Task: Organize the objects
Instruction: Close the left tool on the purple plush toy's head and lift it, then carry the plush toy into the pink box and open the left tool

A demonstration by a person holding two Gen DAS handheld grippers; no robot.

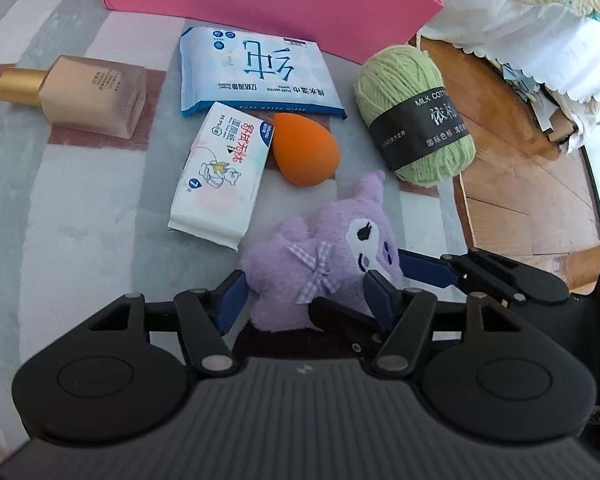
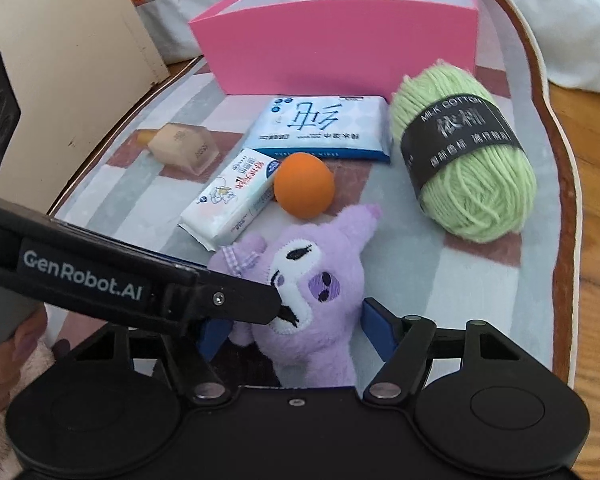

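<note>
Purple plush toy [image 1: 324, 248] is bracketed by both the left gripper [image 1: 306, 294] and right gripper [image 2: 296, 330], fingers spread apart; the pink box's [image 2: 340, 52] contents cannot be seen.

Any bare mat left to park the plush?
Bare mat: left of the small tissue pack, below the foundation bottle. Another strip by the yarn, toward the mat's edge. Crowded centre: wipes pack, orange sponge, purple plush.
</note>
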